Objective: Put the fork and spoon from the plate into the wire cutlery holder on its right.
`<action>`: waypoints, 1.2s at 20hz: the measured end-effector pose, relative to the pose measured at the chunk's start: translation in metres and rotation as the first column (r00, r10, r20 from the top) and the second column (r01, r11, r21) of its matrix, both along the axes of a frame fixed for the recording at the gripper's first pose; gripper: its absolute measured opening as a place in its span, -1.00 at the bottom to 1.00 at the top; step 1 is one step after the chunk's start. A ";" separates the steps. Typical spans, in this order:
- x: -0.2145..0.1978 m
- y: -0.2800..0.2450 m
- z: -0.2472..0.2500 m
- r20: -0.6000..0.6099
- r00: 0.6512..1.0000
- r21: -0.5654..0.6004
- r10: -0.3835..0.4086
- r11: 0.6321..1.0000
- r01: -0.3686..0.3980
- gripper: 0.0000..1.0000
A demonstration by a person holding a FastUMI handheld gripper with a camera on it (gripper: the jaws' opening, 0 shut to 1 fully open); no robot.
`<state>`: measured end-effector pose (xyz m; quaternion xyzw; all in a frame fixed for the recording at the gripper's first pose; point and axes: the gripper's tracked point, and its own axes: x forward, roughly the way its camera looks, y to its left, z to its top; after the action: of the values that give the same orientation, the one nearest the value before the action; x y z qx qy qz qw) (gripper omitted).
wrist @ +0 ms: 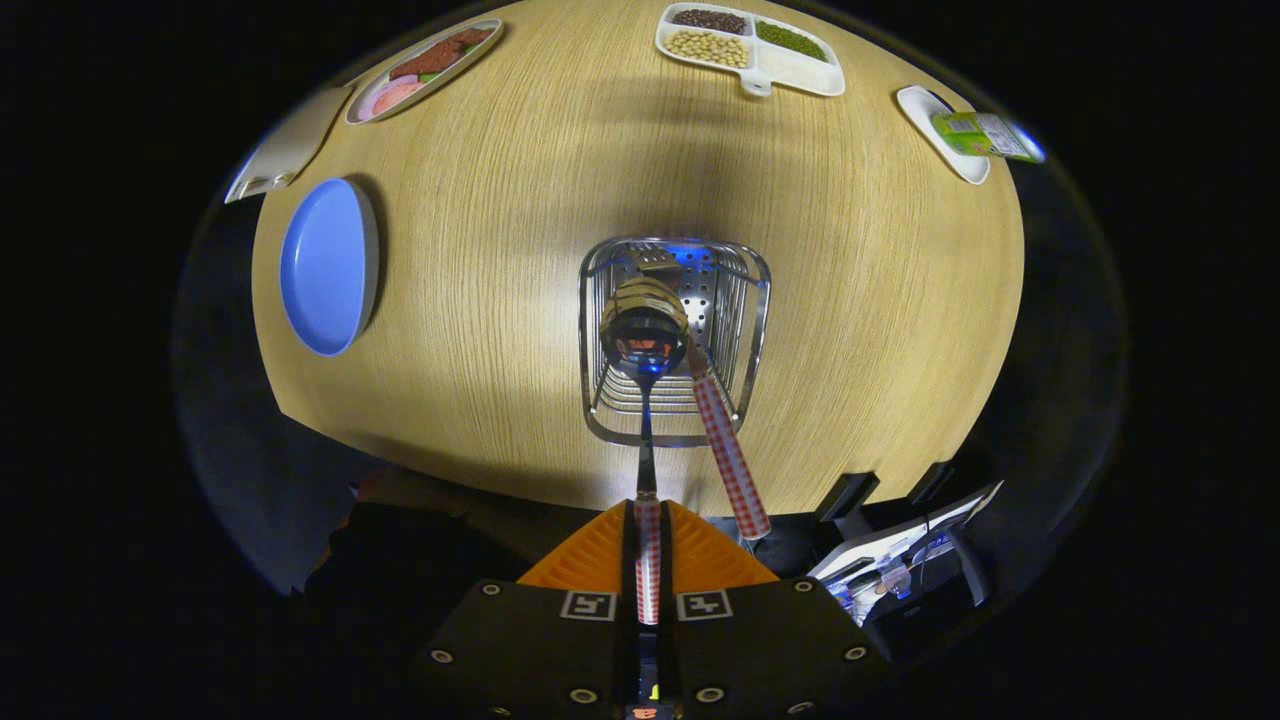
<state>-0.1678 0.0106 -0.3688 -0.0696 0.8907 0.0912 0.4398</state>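
Spoon (pixel 645 330) in the gripper, bowl over the wire cutlery holder (pixel 675 340); one utensil already in.

Gripper (pixel 648 560) is clenched on the spoon's checked handle, both fingers pressing it between them; the shaft runs straight ahead toward 12 o'clock and the bowl hangs over the holder's open mouth, apparently not yet down inside. A second checked handle, judged to be the fork (pixel 728 450), leans out of the holder toward 5 o'clock with its head inside the wires, so that half of the task looks done. Blue plate (pixel 325 265) sits on the worktop (pixel 500 300) at about 9 to 10 o'clock from the holder, well apart, with no cutlery left on it. Remaining, by my reading: lower the spoon into the holder and let go. Risk: the bowl catching on the rim or knocking the leaning fork.
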 end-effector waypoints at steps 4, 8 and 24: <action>0.013 0.002 -0.005 -0.035 0.999 0.008 0.018 1.000 -0.018 -0.81; 0.032 0.006 -0.011 0.017 1.000 0.021 -0.010 1.000 0.009 -0.76; 0.136 -0.007 0.091 0.739 0.584 0.310 -0.336 0.939 0.148 0.57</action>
<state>-0.0316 0.0040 -0.2781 0.0684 0.5954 0.0863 0.7958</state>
